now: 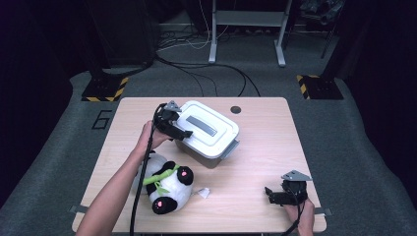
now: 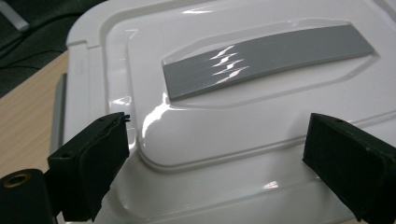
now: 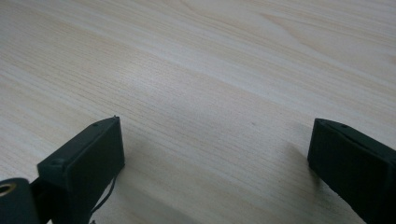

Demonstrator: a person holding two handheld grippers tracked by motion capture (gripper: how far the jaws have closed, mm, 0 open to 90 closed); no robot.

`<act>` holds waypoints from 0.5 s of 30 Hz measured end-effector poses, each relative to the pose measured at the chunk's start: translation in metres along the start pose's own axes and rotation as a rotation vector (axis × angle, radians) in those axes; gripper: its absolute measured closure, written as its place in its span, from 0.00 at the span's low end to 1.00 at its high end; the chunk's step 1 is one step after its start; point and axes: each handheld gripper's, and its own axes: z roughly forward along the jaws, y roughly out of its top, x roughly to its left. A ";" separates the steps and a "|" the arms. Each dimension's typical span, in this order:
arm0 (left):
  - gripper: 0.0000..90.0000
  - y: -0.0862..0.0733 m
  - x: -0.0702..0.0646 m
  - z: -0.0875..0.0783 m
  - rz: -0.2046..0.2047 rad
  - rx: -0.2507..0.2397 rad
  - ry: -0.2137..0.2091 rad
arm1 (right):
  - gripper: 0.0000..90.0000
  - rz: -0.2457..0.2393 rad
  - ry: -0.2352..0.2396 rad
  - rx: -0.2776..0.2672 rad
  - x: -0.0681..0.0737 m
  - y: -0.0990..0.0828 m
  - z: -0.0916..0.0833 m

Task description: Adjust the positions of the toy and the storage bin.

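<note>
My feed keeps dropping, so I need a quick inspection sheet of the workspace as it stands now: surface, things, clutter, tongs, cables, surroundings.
Surface: light wood table, round grommet hole near far edge.
Things: white lidded storage box, lid on, grey handle; plush panda lying near the front left.
Clutter: small white tag beside the panda.
Tongs: left tongs open over the box lid; right tongs open, low over bare table at front right.
Cables: one trails from each tool; more on the floor beyond.
Surroundings: grey carpet, hazard-striped stand bases, white frame legs.
</note>
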 end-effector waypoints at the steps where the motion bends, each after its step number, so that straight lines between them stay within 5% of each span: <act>1: 0.06 0.000 0.001 -0.003 -0.005 -0.009 0.003 | 0.03 0.002 0.002 0.002 0.000 0.000 0.000; 15: 0.05 -0.030 0.015 -0.078 -0.116 -0.133 0.054 | 0.03 -0.001 -0.001 0.004 -0.001 0.000 0.000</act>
